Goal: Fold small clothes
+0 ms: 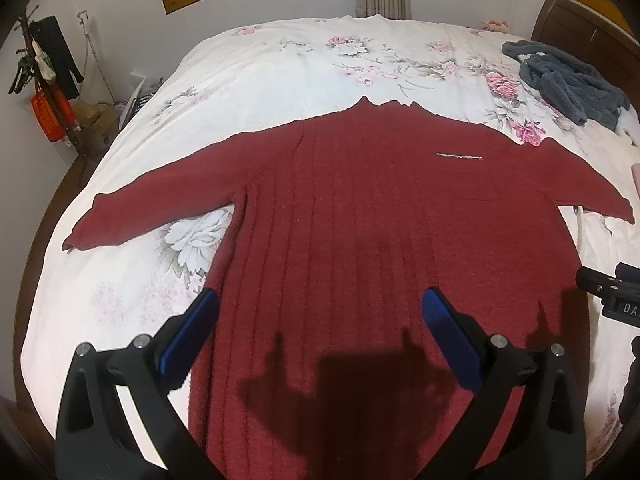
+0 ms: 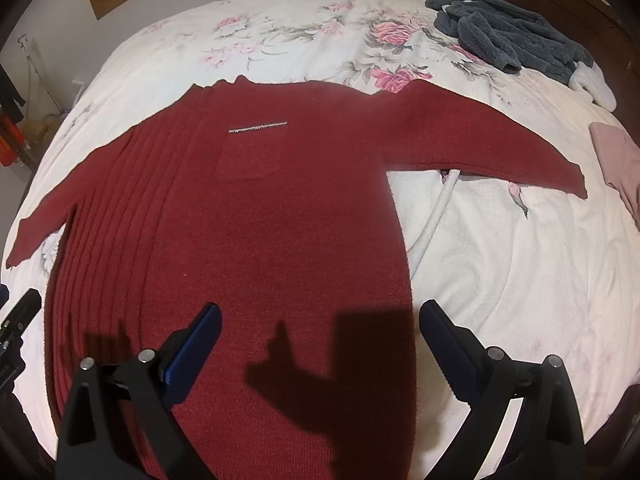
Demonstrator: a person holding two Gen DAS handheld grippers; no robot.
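Observation:
A dark red knit sweater (image 1: 360, 208) lies flat on the bed, front up, both sleeves spread out sideways, a small chest pocket with a silver trim bar (image 2: 258, 126) on it. My left gripper (image 1: 320, 300) hovers open above the sweater's lower left part, nothing between its blue pads. My right gripper (image 2: 320, 312) is open above the sweater (image 2: 248, 208) near its lower right edge, also holding nothing. The right gripper's black body (image 1: 612, 292) shows at the right edge of the left wrist view.
The bed has a white floral cover (image 1: 280, 72). A dark grey fleece garment (image 2: 508, 40) lies bunched at the far right, a pink cloth (image 2: 616, 156) at the right edge. A white cord (image 2: 432, 216) runs beside the sweater. A coat stand (image 1: 44, 76) is left of the bed.

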